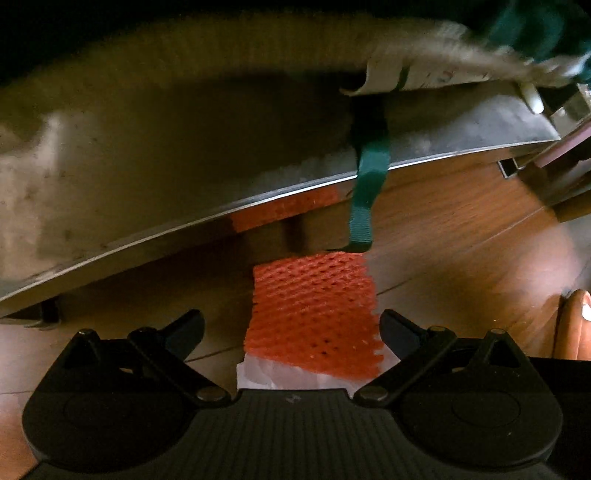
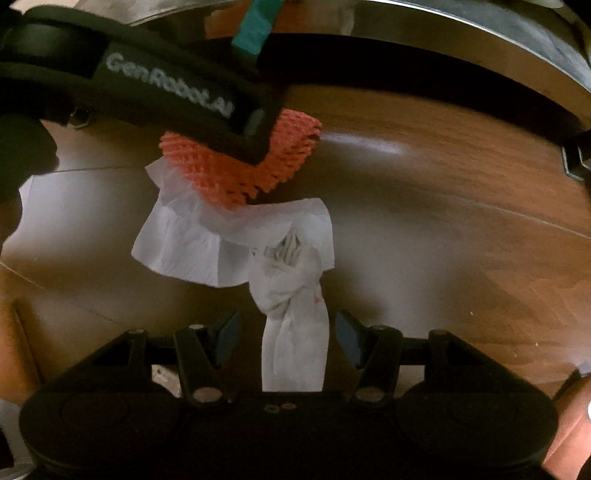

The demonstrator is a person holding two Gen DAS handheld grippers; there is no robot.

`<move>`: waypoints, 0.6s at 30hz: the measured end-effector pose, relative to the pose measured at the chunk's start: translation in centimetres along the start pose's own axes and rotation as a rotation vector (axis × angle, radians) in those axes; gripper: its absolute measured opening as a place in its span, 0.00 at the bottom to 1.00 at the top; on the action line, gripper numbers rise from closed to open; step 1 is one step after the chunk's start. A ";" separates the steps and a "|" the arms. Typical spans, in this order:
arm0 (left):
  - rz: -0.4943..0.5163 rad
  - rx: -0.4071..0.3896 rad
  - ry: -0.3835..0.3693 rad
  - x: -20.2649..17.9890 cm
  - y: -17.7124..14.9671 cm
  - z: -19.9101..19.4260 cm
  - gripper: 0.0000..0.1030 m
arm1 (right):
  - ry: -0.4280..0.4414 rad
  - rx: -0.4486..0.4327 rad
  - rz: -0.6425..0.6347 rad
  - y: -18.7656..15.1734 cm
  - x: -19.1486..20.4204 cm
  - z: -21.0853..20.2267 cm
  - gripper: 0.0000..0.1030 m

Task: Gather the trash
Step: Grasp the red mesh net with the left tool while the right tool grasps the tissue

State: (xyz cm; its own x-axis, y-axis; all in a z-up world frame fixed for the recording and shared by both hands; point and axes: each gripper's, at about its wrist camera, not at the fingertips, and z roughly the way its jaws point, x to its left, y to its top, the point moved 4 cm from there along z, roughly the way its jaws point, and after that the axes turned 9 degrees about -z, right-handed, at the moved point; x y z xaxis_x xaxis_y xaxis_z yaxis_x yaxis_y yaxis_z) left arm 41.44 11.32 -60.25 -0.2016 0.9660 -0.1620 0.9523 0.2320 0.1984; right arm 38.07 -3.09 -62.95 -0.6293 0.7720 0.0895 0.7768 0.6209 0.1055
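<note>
An orange foam fruit net [image 1: 314, 314] lies between the fingers of my left gripper [image 1: 291, 325], over a white tissue [image 1: 277, 373]. The jaws stand wide, and I cannot tell whether they touch the net. In the right wrist view the left gripper's black body [image 2: 177, 92] covers the net [image 2: 280, 162], which hangs above the floor with a white tissue [image 2: 192, 243] under it. A twisted white tissue [image 2: 295, 332] runs between the fingers of my right gripper [image 2: 288, 339], whose jaws stand apart on either side of it.
A steel table edge [image 1: 221, 210] runs across above the net, with a green strap [image 1: 365, 192] hanging over it from a cloth bag [image 1: 443, 62]. Brown wood floor [image 2: 443, 221] lies below. A metal rim [image 2: 517, 33] curves at top right.
</note>
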 end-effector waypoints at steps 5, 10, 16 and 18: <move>0.020 0.014 -0.002 -0.3 -0.2 1.5 0.88 | -0.006 -0.018 -0.016 0.5 0.3 0.5 0.51; 0.019 0.047 0.004 -0.3 -0.4 2.7 0.65 | -0.001 -0.014 -0.035 0.4 0.8 0.7 0.42; -0.018 0.064 0.013 0.3 -0.5 3.2 0.39 | -0.040 -0.004 -0.035 0.3 0.9 1.1 0.14; -0.023 0.062 0.005 0.5 -0.4 3.2 0.34 | -0.046 -0.002 -0.040 0.2 1.0 1.1 0.09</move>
State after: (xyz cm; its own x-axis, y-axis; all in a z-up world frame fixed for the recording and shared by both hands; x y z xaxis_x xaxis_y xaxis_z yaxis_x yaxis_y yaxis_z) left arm 41.64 11.32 -63.46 -0.2244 0.9610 -0.1614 0.9597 0.2466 0.1344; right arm 37.64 -1.99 -63.97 -0.6578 0.7521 0.0393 0.7510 0.6511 0.1100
